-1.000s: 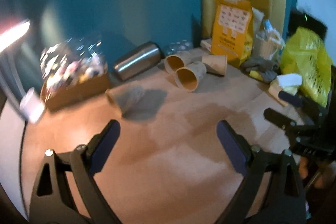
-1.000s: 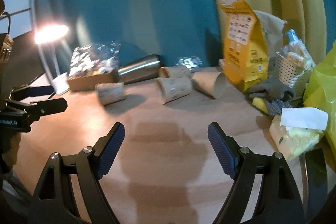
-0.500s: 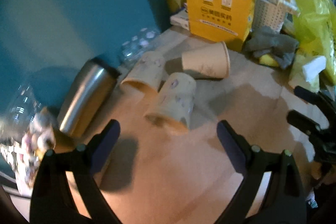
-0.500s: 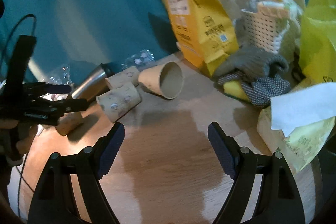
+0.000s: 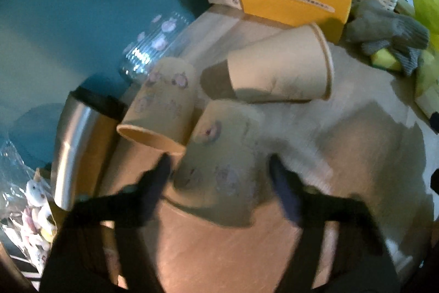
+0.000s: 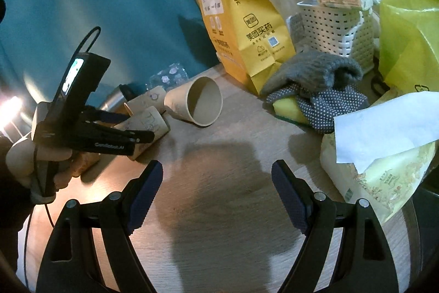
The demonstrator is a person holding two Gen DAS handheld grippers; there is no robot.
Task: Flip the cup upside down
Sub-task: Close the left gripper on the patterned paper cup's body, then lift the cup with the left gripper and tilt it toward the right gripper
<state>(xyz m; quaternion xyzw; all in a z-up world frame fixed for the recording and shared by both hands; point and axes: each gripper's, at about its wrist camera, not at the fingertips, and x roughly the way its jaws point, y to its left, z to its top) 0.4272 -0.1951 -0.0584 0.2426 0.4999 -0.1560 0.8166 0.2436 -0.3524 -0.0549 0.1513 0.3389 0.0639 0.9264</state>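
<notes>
Left gripper straddles a fallen printed cup
Its fingers are spread around it; right gripper gapes wide, plain cup at 12 o'clock.

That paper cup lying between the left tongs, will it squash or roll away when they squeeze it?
The printed paper cup looks thin-walled, so a hard squeeze would probably dent it. Lying on its side, it may roll, though the neighbouring cup touching it might check that.

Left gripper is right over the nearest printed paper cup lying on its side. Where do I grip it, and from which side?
Grip the printed cup across its mid-wall, coming down from above along the left gripper's present line. It lies on its side with its rim toward the gripper, and the open fingers already straddle it. Its neighbour cup crowds the left finger, so probably close slowly.
</notes>
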